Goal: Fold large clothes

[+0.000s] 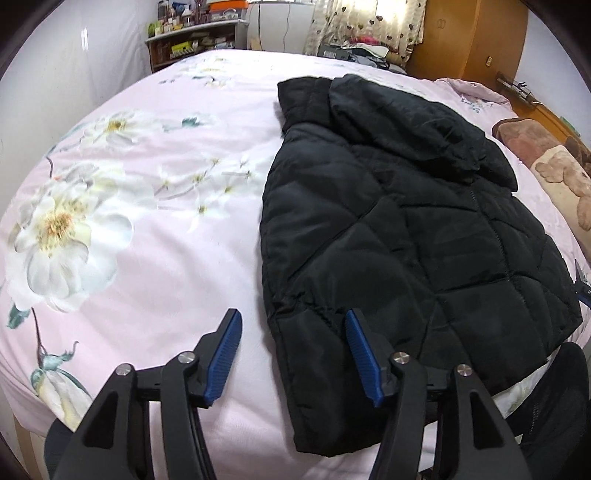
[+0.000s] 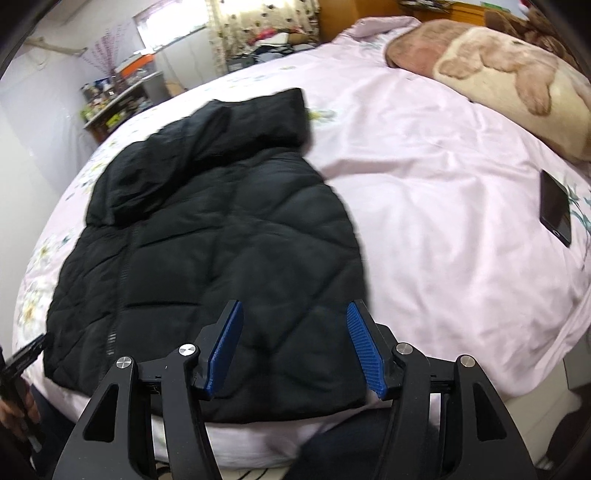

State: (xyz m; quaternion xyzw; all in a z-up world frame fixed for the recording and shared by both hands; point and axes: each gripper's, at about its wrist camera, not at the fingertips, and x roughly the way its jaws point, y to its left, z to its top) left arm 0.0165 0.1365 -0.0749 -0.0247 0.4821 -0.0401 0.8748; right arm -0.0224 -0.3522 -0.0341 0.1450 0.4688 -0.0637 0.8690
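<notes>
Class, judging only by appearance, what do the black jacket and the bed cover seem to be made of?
Black jacket: probably padded synthetic shell, matte with a slight sheen; stitched quilting lines puff between seams.
Bed cover: likely smooth woven cotton or polyester, pink with printed white flowers, softly creased.

The jacket is black all over, quilted in a diamond pattern. The bed cover beneath it is pale pink, printed with large white flowers that have yellow centres and grey-green leaves. The left gripper and the right gripper are black with ribbed blue pads. At the far right, the blanket is brown and cream with a bear picture. The phone is black. The far curtain is cream with dark hearts.
</notes>
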